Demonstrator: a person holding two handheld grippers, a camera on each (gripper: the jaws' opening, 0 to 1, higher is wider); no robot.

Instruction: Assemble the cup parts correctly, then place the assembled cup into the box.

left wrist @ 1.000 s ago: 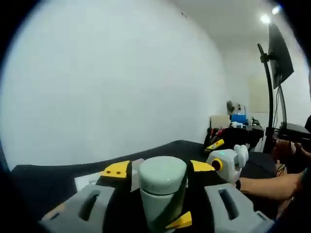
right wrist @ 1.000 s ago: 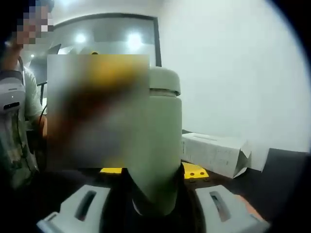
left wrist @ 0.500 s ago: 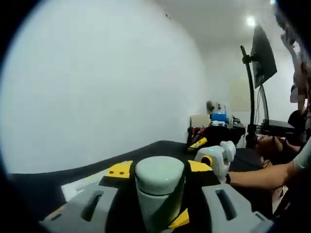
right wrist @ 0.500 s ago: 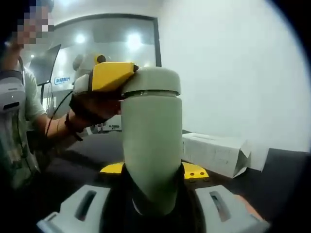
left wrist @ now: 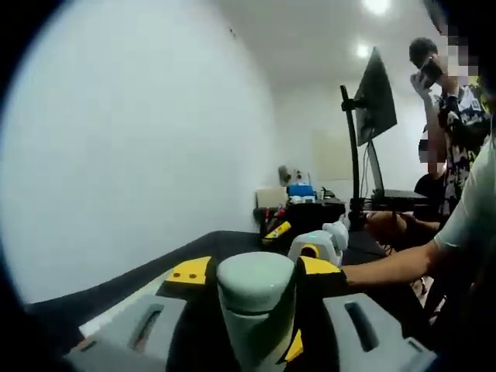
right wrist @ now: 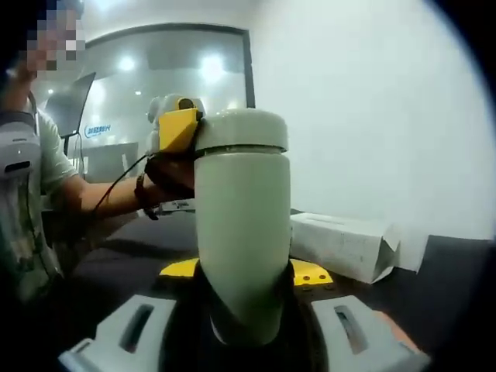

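Black table (right wrist: 457, 271) bears a white box (right wrist: 345, 244). The pale green cup (right wrist: 242, 225) stands upright, clamped between the right gripper (right wrist: 242, 325) jaws; its lid (left wrist: 256, 279) end sits pinched between the left gripper (left wrist: 252, 341) jaws

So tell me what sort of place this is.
Probably an office or lab workroom: a monitor on a pole stand, a cluttered desk with a blue box, and a glass partition reflecting ceiling lights. A white carton lies on the dark table.
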